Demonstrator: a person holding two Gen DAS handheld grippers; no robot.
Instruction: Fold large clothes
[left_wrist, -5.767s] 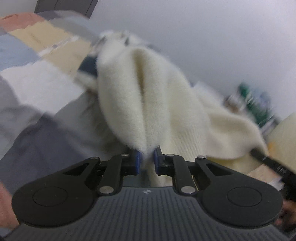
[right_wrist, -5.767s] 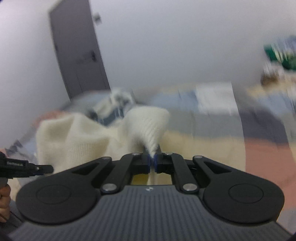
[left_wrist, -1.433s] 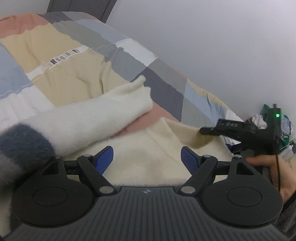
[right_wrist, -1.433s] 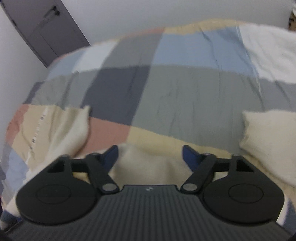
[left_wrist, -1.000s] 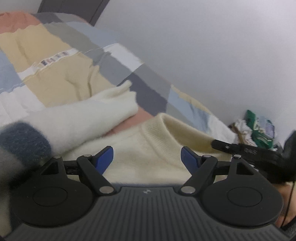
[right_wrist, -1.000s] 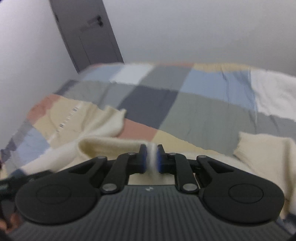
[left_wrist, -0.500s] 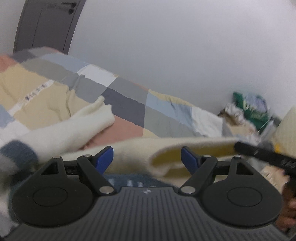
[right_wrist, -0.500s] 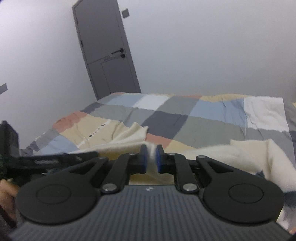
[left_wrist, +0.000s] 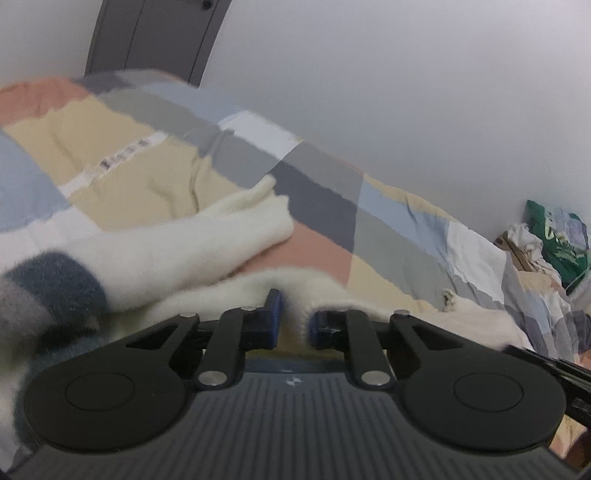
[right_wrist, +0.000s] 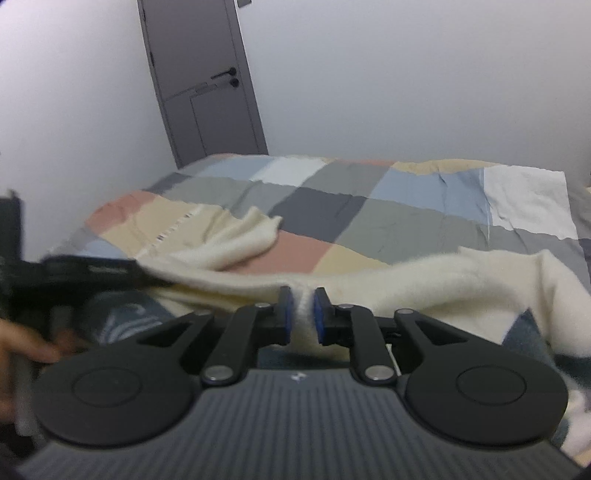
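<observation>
A cream knitted sweater (left_wrist: 184, 251) with a dark blue and grey band lies spread on the patchwork quilt (left_wrist: 129, 177). My left gripper (left_wrist: 295, 325) is closing, and its blue pads pinch a raised fold of the sweater's edge. In the right wrist view the same sweater (right_wrist: 443, 280) stretches across the front, one sleeve (right_wrist: 240, 240) lying flat on the quilt (right_wrist: 369, 218). My right gripper (right_wrist: 303, 317) holds a ridge of the cream knit between its pads while its jaws ease open slightly. The left gripper's body (right_wrist: 92, 273) shows blurred at the left.
A grey door (right_wrist: 207, 85) stands in the far corner behind the bed. A pile of bags and clutter (left_wrist: 554, 236) sits beside the bed at the right. A person's hand (right_wrist: 22, 343) is at the left edge. White walls surround the bed.
The left jaws went from wide open to closed on a fold of the sweater's edge. The edge held by the right gripper now hangs lifted and stretched between the two grippers.
</observation>
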